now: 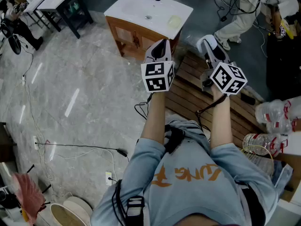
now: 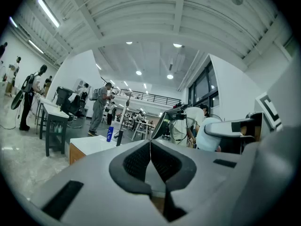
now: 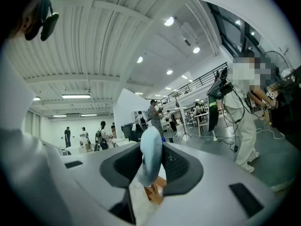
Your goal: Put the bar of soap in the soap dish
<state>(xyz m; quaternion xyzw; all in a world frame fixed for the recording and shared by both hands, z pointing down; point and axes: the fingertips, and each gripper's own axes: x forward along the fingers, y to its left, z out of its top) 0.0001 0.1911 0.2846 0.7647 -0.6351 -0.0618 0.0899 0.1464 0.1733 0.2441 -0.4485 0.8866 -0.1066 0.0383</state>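
My right claw (image 3: 152, 166) is clamped on the pale blue-white oval bar of soap (image 3: 150, 147). The bar stands on edge between the ribbed black pads, gripped across its flat faces, I judge so it cannot slip while carried. My left claw (image 2: 150, 160) has its pads pressed together with nothing between them; I take it to be simply kept clear beside the right one. Both point level over the brown slatted wooden decking (image 1: 188, 95). Ahead of the claws stands the white washbasin top on a wooden cabinet (image 1: 123, 7). On it, ahead and a little left of the right claw, lies a small pale yellowish dish-like shape (image 1: 174, 21), probably the soap dish, well apart from the soap, so the placing is not yet done
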